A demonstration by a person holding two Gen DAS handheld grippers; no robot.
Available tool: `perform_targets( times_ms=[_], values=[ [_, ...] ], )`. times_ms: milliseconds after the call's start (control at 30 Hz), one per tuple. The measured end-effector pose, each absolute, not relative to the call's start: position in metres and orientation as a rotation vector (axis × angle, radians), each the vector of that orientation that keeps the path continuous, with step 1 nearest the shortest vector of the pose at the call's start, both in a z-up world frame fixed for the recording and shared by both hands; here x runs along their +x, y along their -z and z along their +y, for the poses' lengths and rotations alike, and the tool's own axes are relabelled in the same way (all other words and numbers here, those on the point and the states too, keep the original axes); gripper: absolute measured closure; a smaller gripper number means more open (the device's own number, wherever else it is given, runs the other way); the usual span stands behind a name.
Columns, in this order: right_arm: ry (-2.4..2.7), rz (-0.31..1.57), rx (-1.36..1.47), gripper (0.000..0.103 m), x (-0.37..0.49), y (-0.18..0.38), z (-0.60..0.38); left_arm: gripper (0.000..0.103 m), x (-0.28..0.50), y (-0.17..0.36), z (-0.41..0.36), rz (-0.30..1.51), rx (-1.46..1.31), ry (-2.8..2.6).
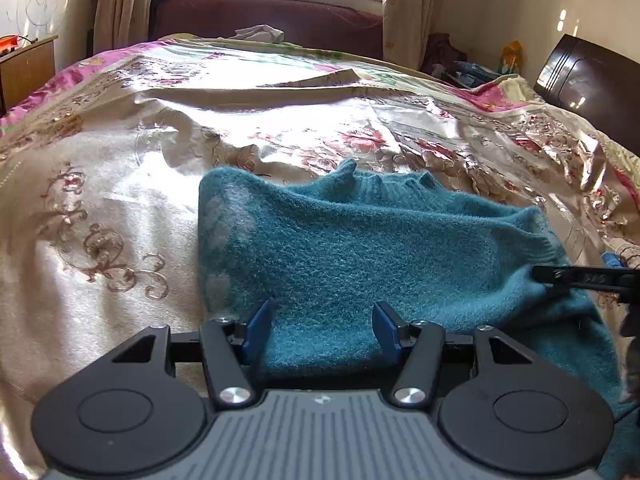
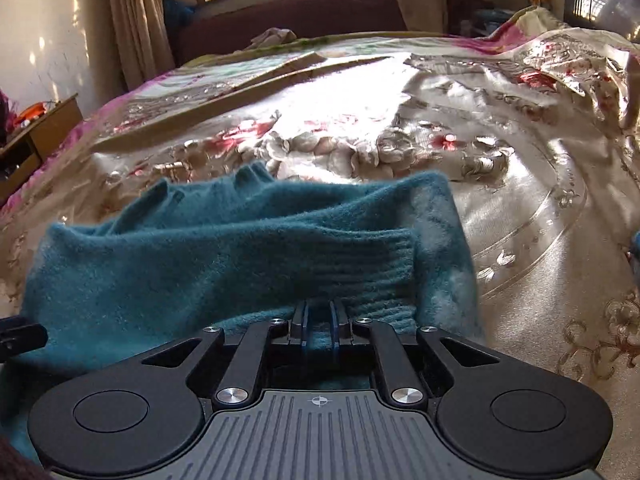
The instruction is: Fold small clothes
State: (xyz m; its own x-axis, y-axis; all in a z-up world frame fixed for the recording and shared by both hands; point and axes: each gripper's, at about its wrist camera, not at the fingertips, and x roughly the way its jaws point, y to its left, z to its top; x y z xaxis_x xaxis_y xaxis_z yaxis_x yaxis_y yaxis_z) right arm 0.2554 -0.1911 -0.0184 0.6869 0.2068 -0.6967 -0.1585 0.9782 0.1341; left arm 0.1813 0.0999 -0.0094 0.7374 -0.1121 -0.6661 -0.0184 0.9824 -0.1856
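While my right gripper [image 2: 319, 320] is clenched on the ribbed cuff [image 2: 372, 276] of the teal sweater [image 2: 192, 264], pinching a bit of knit between its nearly closed jaws, my left gripper [image 1: 323, 326] sits released, its blue fingers [image 1: 260, 322] spread wide with the near edge of the sweater lying between them but not gripped. The right gripper's black tip also shows at the right edge of the left wrist view, touching the garment's side.

The sweater lies on the bed, near its front edge. One sleeve is laid across the body, so I judge a first fold is made or under way. The collar end, on the far side, is rumpled and stands up in small peaks. The other sleeve I cannot make out. Halving the body and flattening the bundle look to be left, so I put the task at an early to middle stage.

The bedspread [image 1: 120, 184] is shiny cream satin with red and pink flowers, creased and glaring in sunlight. Beyond it are a dark red headboard [image 1: 272, 20], a window with beige curtains [image 1: 120, 0], a wooden side cabinet [image 1: 28, 64] on the left and clutter in the far right corner.
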Motion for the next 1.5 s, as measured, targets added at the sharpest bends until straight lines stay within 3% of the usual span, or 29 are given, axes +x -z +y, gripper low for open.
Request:
perform_targets(
  times_ms=[33, 433, 700, 1033, 1500],
  values=[
    [-0.209, 0.769, 0.067, 0.087, 0.250, 0.012, -0.192, 0.044, 0.179, 0.007, 0.099, 0.733, -0.186, 0.051],
    [-0.246, 0.780, 0.095, 0.086, 0.227, 0.000, -0.204, 0.044, 0.169, 0.001, 0.093, 0.777, -0.148, 0.041],
    [-0.200, 0.867, 0.103, 0.081, 0.190, 0.010, -0.234, 0.044, 0.131, 0.008, 0.104, 0.829, -0.145, 0.022],
    [-0.227, 0.824, 0.181, 0.081, 0.106, -0.022, -0.281, 0.044, 0.060, -0.020, 0.115, 0.837, -0.149, 0.073],
    [-0.227, 1.087, 0.197, 0.075, 0.029, -0.009, -0.319, 0.044, -0.012, -0.007, 0.117, 1.066, -0.183, 0.127]
  ],
)
